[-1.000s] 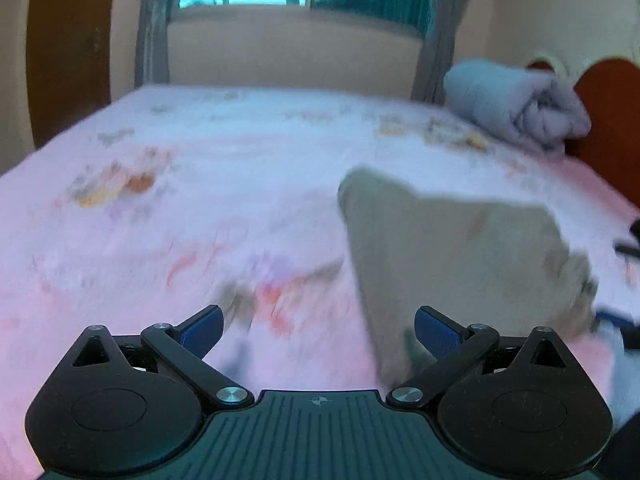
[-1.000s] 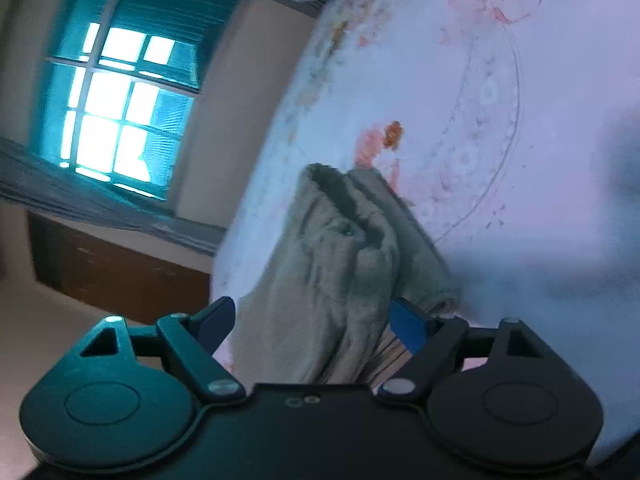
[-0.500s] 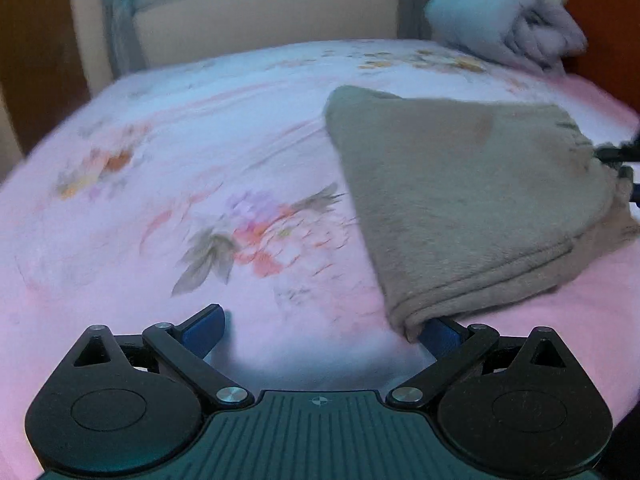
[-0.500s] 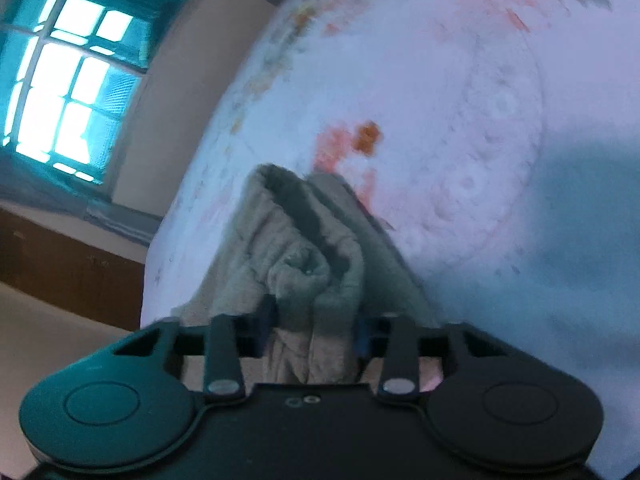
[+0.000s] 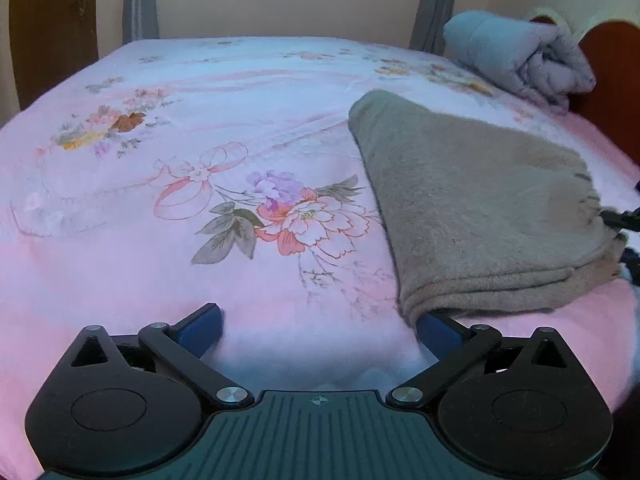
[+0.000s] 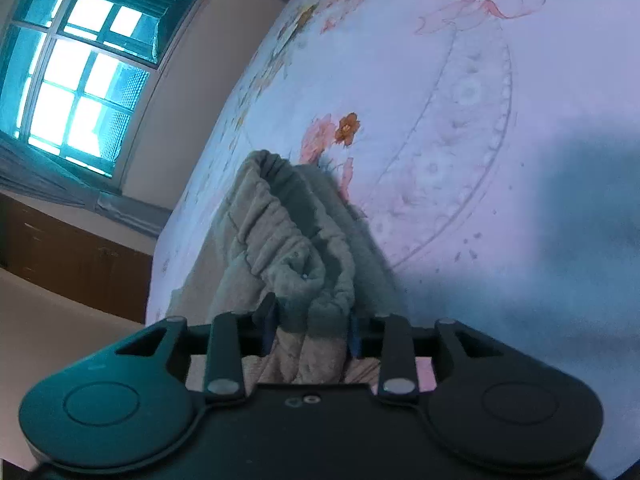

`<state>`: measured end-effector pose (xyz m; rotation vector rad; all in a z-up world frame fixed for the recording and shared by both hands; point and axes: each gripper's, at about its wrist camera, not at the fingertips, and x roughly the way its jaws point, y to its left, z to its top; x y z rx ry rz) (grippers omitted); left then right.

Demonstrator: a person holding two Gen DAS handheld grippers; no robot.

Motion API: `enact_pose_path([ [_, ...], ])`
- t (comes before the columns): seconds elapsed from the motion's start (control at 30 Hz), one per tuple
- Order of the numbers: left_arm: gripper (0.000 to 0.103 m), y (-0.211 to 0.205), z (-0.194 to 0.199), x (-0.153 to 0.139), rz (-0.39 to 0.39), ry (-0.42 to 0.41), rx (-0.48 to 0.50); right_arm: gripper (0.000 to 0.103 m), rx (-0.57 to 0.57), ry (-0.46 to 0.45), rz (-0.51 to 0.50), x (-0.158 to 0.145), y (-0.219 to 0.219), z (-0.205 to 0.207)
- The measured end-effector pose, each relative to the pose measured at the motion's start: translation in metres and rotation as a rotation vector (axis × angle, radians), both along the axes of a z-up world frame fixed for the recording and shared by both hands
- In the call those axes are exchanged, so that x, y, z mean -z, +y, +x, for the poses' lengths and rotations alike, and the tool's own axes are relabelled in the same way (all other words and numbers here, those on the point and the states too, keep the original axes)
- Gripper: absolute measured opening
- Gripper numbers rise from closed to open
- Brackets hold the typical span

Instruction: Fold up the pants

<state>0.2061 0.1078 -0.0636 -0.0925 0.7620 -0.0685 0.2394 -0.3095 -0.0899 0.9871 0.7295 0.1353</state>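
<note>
The folded grey-brown fleece pants point(image 5: 476, 208) lie on the pink floral bedsheet point(image 5: 200, 160) at the right. My left gripper point(image 5: 318, 326) is open and low over the sheet; its right finger point(image 5: 438, 326) sits under the near corner of the pants. My right gripper point(image 6: 312, 326) is shut on the gathered waistband end of the pants point(image 6: 296, 248). Its dark tip shows at the pants' right edge in the left wrist view point(image 5: 618, 220).
A rolled grey blanket point(image 5: 516, 52) lies at the head of the bed by the reddish headboard point(image 5: 612, 76). A window with teal curtains point(image 6: 80, 72) and a wooden cabinet point(image 6: 68, 256) stand beyond the bed's edge.
My right gripper closed on the waistband end of the pants. My left gripper came down to the sheet, its right finger sliding under the pants' near corner.
</note>
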Motion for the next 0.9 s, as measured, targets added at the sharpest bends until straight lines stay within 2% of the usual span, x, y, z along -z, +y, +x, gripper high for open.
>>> enact_pose_path([
  [0.1,0.103,0.023,-0.014,-0.007,-0.070,-0.027,-0.033,0.037,-0.014,-0.004,-0.025,-0.015,-0.013,-0.005],
  [0.17,0.103,0.037,-0.020,-0.015,-0.134,-0.072,-0.064,0.044,0.042,-0.065,-0.129,-0.036,-0.017,-0.016],
  [0.23,0.103,0.043,-0.015,-0.024,-0.207,-0.123,-0.082,0.044,0.046,-0.141,-0.171,-0.055,-0.017,-0.020],
  [0.33,0.103,0.031,0.018,-0.041,-0.318,-0.197,-0.049,0.044,-0.042,-0.210,-0.102,-0.071,-0.002,0.007],
  [0.43,0.103,0.002,0.065,-0.050,-0.342,-0.206,0.004,0.044,-0.113,-0.219,-0.071,-0.074,0.026,0.049],
  [0.5,0.103,-0.014,0.093,-0.040,-0.298,-0.134,-0.013,0.043,-0.155,-0.189,-0.042,-0.063,0.038,0.071],
  [0.53,0.103,-0.019,0.103,-0.030,-0.264,-0.083,-0.033,0.038,-0.160,-0.104,-0.045,-0.050,0.038,0.083],
  [0.57,0.103,-0.018,0.107,-0.022,-0.247,-0.049,-0.043,0.013,-0.163,-0.035,-0.083,-0.039,0.037,0.091],
  [0.6,0.103,-0.014,0.109,-0.014,-0.237,-0.015,-0.057,0.000,-0.160,-0.003,-0.116,-0.028,0.031,0.094],
  [0.63,0.103,-0.008,0.106,-0.007,-0.243,0.001,-0.067,0.000,-0.159,0.014,-0.124,-0.021,0.020,0.094],
  [0.67,0.103,0.002,0.101,-0.001,-0.272,-0.001,-0.065,0.000,-0.150,0.013,-0.092,-0.018,0.007,0.089],
  [0.73,0.103,0.022,0.091,0.006,-0.353,-0.010,-0.053,0.001,-0.143,-0.028,-0.092,-0.026,-0.013,0.073],
  [0.77,0.103,0.031,0.089,0.009,-0.393,-0.014,-0.047,0.043,-0.138,-0.067,-0.084,-0.031,-0.022,0.062],
  [0.83,0.103,0.042,0.091,0.015,-0.465,-0.014,-0.033,0.096,-0.097,-0.104,-0.084,-0.036,-0.043,0.043],
  [0.9,0.103,0.045,0.102,0.018,-0.512,-0.001,-0.018,0.095,-0.101,-0.096,-0.058,-0.029,-0.058,0.039],
])
